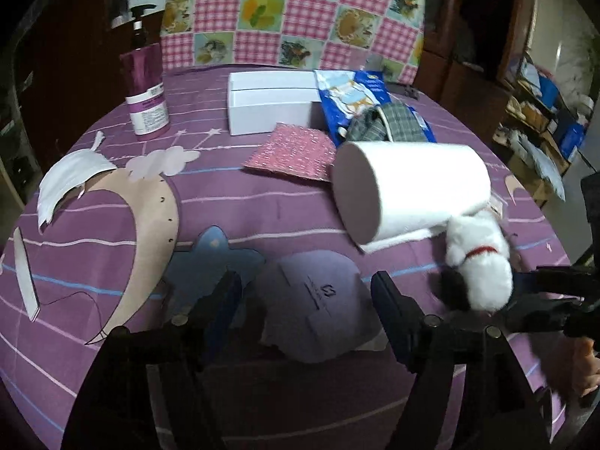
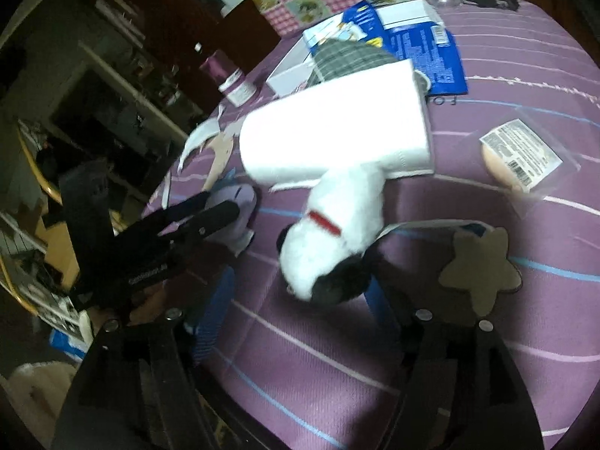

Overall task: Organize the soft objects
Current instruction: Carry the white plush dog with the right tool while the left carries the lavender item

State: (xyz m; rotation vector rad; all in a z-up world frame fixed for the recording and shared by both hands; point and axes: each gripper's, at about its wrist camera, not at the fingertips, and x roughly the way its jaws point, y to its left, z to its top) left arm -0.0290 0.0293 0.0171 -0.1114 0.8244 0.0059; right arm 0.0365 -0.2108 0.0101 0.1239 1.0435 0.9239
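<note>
A white plush dog with a red collar and black end (image 1: 478,258) (image 2: 333,225) lies on the purple cloth, its far end touching a paper towel roll (image 1: 408,191) (image 2: 333,131) lying on its side. My right gripper (image 2: 300,292) is open, its jaws on either side of the dog's black end; it also shows in the left wrist view (image 1: 540,292). My left gripper (image 1: 307,292) is open around a lilac face mask (image 1: 315,300) (image 2: 240,202) lying flat. A white mask (image 1: 71,183) lies at the far left.
A pump bottle (image 1: 144,86), a white box (image 1: 270,101), a blue packet (image 1: 360,93), a plaid cloth (image 1: 390,123) and a pink pouch (image 1: 292,150) sit at the back. A wrapped sponge (image 2: 521,157) lies at the right. Cluttered shelves stand beyond the table edge.
</note>
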